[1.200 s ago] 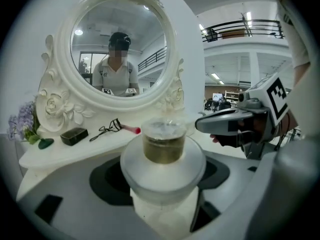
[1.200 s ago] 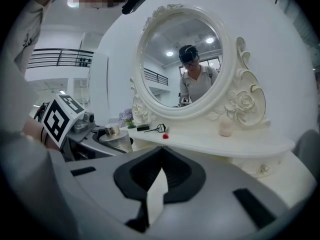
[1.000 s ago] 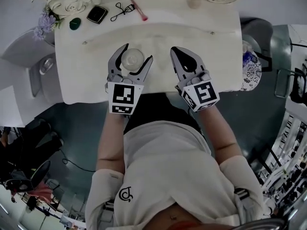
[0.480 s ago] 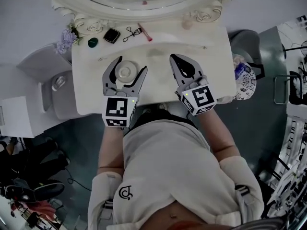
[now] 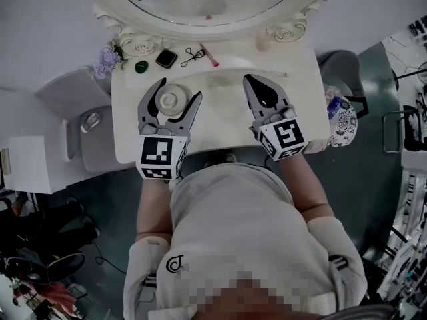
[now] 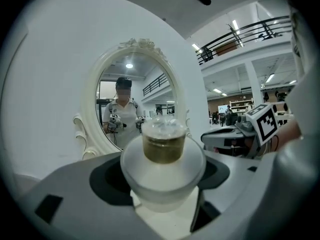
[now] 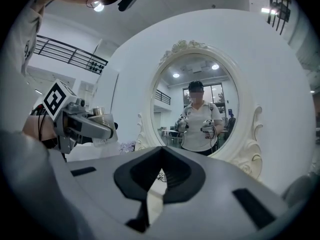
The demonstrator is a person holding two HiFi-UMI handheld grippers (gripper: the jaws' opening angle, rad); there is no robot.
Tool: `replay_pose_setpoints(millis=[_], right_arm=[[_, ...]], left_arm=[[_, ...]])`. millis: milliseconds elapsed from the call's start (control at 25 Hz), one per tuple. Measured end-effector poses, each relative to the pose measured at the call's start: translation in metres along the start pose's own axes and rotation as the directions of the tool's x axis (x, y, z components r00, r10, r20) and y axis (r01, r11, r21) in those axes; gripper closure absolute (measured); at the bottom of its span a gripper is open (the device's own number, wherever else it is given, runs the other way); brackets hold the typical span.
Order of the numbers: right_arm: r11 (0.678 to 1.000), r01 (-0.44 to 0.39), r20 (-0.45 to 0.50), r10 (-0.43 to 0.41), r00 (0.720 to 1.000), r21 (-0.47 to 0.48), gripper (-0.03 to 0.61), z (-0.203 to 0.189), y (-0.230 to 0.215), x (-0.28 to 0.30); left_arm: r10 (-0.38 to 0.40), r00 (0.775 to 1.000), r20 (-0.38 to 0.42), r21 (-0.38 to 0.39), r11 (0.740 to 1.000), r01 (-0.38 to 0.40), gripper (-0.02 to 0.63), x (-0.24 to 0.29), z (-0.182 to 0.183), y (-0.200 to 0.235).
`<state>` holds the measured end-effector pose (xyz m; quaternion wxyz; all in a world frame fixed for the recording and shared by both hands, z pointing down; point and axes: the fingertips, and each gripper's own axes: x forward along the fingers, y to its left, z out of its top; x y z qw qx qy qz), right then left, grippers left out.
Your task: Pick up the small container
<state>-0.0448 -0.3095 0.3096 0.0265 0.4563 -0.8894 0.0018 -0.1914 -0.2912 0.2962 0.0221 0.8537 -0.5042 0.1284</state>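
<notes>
Frosted small container (image 5: 170, 100) — clear-lidded; upright in left tool (image 5: 180, 87)

One small container (image 5: 169, 99) is in view. There are two grippers, the left gripper (image 5: 179, 89) and the right gripper (image 5: 251, 80), and each has two jaws. There is one bench (image 5: 220, 122) and one oval mirror (image 5: 200, 2). Along the bench's far edge are one sprig of purple flowers (image 5: 107, 60), one small green round thing (image 5: 141, 66), one black square case (image 5: 166, 59), one eyelash curler (image 5: 194, 53) and one pink stick (image 5: 211, 57). One pale little bottle (image 5: 264, 43) stands by the mirror's frame. One blue-and-white patterned thing (image 5: 341, 112) lies off the bench's right end. There is one person (image 5: 247, 232).
</notes>
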Motion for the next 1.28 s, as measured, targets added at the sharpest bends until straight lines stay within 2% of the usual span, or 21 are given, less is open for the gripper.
replay_pose_setpoints(millis=[640, 1280], right_arm=[[0.998, -0.042, 0.014, 0.042, 0.999, -0.037, 0.575, 0.008, 0.011, 0.003], [0.996, -0.046, 0.028, 0.048, 0.998, -0.076, 0.575, 0.013, 0.022, 0.006]], left_arm=[[-0.019, 1.000, -0.010, -0.019, 1.000, 0.019, 0.264, -0.004, -0.009, 0.002], [-0.031, 0.999, -0.024, -0.011, 0.999, 0.031, 0.264, -0.007, -0.016, 0.008]])
